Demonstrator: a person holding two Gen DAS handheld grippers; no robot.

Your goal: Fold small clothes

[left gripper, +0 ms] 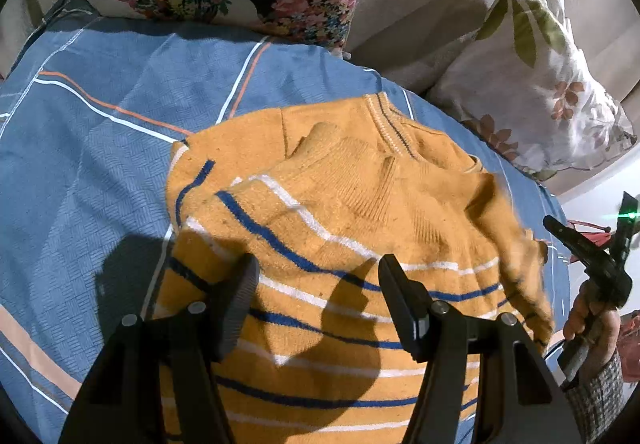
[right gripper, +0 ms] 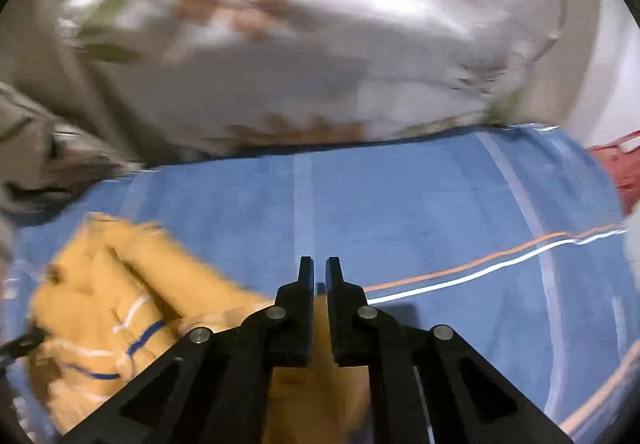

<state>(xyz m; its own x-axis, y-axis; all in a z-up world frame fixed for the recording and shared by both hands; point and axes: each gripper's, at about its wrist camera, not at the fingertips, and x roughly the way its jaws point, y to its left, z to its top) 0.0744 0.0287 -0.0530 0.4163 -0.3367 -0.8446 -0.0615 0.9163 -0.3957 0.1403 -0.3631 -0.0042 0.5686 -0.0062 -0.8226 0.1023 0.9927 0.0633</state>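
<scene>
Left wrist view: my left tongs (left gripper: 318, 280) hang spread over the sweater (left gripper: 340, 244), pinching nothing. The sweater lies on the blue sheet (left gripper: 100, 148), hem near me, collar far, one sleeve already crossed over the chest. At the right edge my right hand (left gripper: 588, 328) grips its tool.

Right wrist view: my right tongs (right gripper: 319, 272) are pressed together. Orange knit shows below the jaws, but blur prevents telling whether any is pinched. The sweater (right gripper: 120, 304) lies left of the tips, the pillow (right gripper: 320, 44) beyond.

Judgement: sleeve folding is in hand. The next move calls for bringing the right side inward, then pinching the hem.
</scene>
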